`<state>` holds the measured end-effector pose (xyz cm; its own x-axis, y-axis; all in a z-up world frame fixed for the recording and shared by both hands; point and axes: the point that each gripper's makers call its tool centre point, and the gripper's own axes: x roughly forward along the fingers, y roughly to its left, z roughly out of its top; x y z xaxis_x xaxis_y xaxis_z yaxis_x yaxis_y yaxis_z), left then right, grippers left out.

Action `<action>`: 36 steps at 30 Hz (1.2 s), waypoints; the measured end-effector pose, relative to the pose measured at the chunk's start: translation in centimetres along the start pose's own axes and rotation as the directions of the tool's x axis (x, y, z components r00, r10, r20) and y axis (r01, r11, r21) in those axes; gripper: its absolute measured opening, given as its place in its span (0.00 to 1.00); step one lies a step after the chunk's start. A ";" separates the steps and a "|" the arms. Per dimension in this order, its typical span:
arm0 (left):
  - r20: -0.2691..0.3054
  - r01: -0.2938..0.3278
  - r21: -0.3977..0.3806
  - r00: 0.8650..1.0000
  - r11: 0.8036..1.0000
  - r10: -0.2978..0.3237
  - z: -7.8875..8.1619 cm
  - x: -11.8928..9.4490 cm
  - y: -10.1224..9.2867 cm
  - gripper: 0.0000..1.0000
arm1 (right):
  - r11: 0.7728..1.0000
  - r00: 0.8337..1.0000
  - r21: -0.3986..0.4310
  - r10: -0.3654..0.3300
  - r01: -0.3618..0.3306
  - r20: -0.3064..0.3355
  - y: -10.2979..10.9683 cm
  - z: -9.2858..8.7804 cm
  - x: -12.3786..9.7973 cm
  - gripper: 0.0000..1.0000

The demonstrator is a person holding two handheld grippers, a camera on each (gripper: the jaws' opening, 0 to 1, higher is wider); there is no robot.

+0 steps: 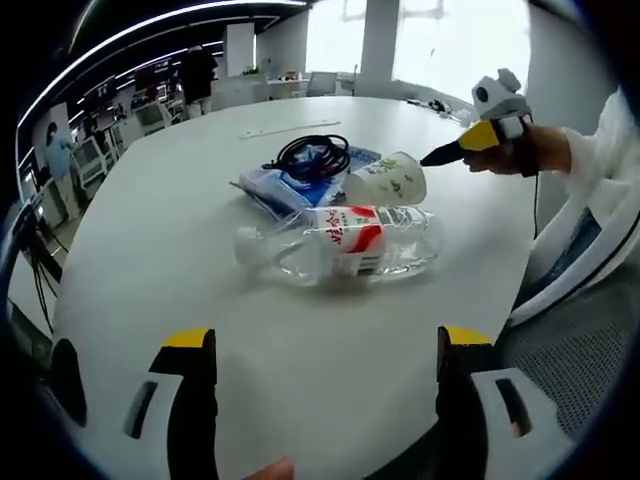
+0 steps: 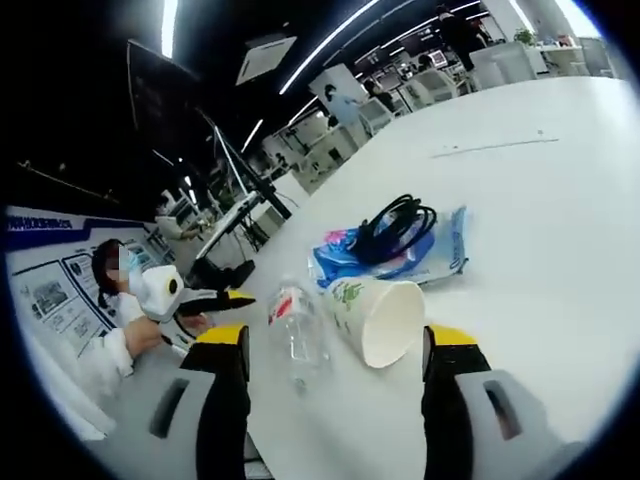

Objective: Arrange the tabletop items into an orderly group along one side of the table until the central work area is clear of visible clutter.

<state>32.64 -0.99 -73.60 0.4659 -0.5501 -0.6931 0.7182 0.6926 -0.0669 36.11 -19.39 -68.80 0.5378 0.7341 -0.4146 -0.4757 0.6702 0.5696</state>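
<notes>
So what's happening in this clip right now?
A person is tidying a white table with two handheld grippers. Both the left gripper and right gripper are open and hold nothing. A plastic bottle and paper cup lie on their sides beside a blue packet with a black cable coiled on it. The right gripper approaches the cup.

1. My white round table (image 1: 200,250) carries a small cluster.
2. A clear bottle (image 1: 340,245) lies on its side.
3. A paper cup (image 1: 388,182) lies tipped just behind it.
4. A blue packet (image 1: 275,188) lies flat beside the cup, black cable (image 1: 312,155) coiled on top.
</notes>
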 end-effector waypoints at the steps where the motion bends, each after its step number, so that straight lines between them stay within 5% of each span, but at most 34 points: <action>1: -0.002 0.000 -0.001 1.000 1.000 0.000 -0.1 0.0 0.0 0.94 | 1.000 1.000 0.001 0.003 -0.003 -0.001 0.1 0.1 0.2 0.68; 15: -0.022 -0.006 0.020 1.000 1.000 0.007 -0.1 -0.1 -0.1 0.93 | 0.999 0.999 0.024 0.036 -0.035 -0.033 0.6 0.2 2.4 0.62; 24: -0.028 0.004 0.036 1.000 0.999 -0.003 -0.1 0.0 -0.5 0.93 | 0.998 0.999 0.061 -0.002 0.005 -0.049 -0.4 -0.6 3.3 0.49; 27: 0.001 -0.002 0.021 1.000 1.000 0.002 0.5 -0.2 -0.2 0.93 | 0.998 0.999 0.064 0.000 0.004 -0.052 -0.3 -0.8 3.5 0.40; 32: 0.003 -0.003 0.021 1.000 1.000 0.003 0.7 -0.3 -0.3 0.93 | 0.998 0.998 0.071 0.006 -0.002 -0.056 -0.3 -1.0 3.4 0.05; 36: 0.008 0.001 0.024 1.000 1.000 -0.002 0.8 -0.2 -0.4 0.93 | 0.995 0.998 0.095 0.038 -0.034 -0.044 0.0 -0.7 3.1 0.00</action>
<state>32.65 -1.56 -72.81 0.4688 -0.5547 -0.6874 0.7309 0.6806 -0.0508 37.25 -17.05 -70.55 0.4885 0.7630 -0.4232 -0.4255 0.6318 0.6479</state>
